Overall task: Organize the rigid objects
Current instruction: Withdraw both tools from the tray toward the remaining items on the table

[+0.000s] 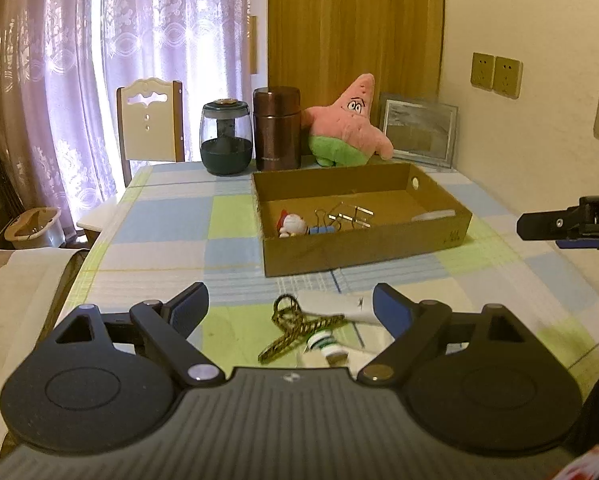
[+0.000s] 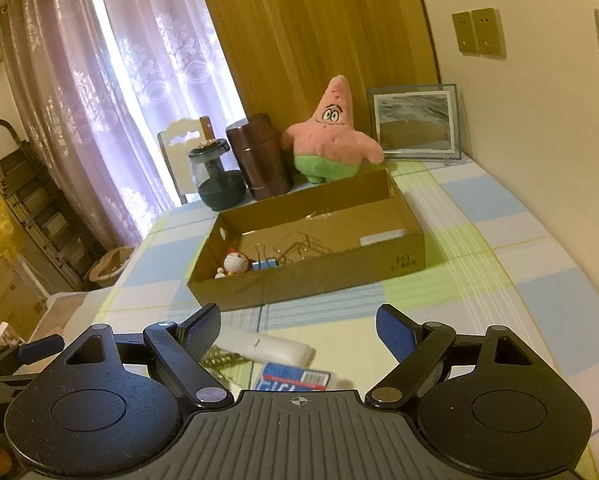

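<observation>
A shallow cardboard box [image 1: 363, 250] [image 2: 311, 280] sits mid-table and holds a small cat figurine [image 1: 293, 225] [image 2: 235, 263], a blue binder clip [image 1: 324, 229] [image 2: 265, 265] and wire clips [image 1: 349, 216]. In front of it lie a gold hair claw [image 1: 295, 332], a white tube [image 1: 335, 307] [image 2: 275, 348], a green-striped white bottle [image 1: 323, 343] and a blue-and-white pack [image 2: 295, 378]. My left gripper [image 1: 290, 306] is open above the hair claw. My right gripper [image 2: 298, 326] is open above the tube and pack; it also shows in the left wrist view [image 1: 567, 224].
At the table's back stand a dark glass jar [image 1: 226, 138], a brown flask [image 1: 276, 128], a pink star plush [image 1: 349, 122] and a framed picture [image 1: 419, 130]. A chair [image 1: 150, 122] stands behind. The wall runs along the right; the table's left edge drops off.
</observation>
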The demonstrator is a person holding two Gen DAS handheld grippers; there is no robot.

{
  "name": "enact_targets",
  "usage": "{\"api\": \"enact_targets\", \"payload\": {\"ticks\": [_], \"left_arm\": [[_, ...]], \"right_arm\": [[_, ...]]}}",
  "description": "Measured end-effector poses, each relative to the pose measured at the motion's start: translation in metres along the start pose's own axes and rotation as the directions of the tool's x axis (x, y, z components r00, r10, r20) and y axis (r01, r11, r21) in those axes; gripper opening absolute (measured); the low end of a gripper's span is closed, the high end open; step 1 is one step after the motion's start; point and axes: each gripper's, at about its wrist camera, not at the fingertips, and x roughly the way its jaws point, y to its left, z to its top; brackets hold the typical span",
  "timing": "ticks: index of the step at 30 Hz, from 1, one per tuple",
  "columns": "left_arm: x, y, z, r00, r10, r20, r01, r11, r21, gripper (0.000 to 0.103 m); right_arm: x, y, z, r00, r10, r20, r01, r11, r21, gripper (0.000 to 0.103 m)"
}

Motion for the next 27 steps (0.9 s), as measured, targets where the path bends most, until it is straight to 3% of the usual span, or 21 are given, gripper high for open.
{"api": "enact_targets", "payload": {"ticks": [12,27], "left_arm": [[0.014,0.004,-0.047,0.998,-0.004,-0.056,0.005,1.0,0.017,0.092],[0.047,0.013,-0.076,0.995,-0.011,-0.099,0.014,1.0,0.027,0.093]], "right_arm": [[0.018,0.001,-0.052,0.997,-0.049,-0.058,0.05,0.999,0.018,0.083],[0.073,0.019,-0.09,0.988,-0.104,-0.115,0.097,0.993,-0.072,0.086]]}}
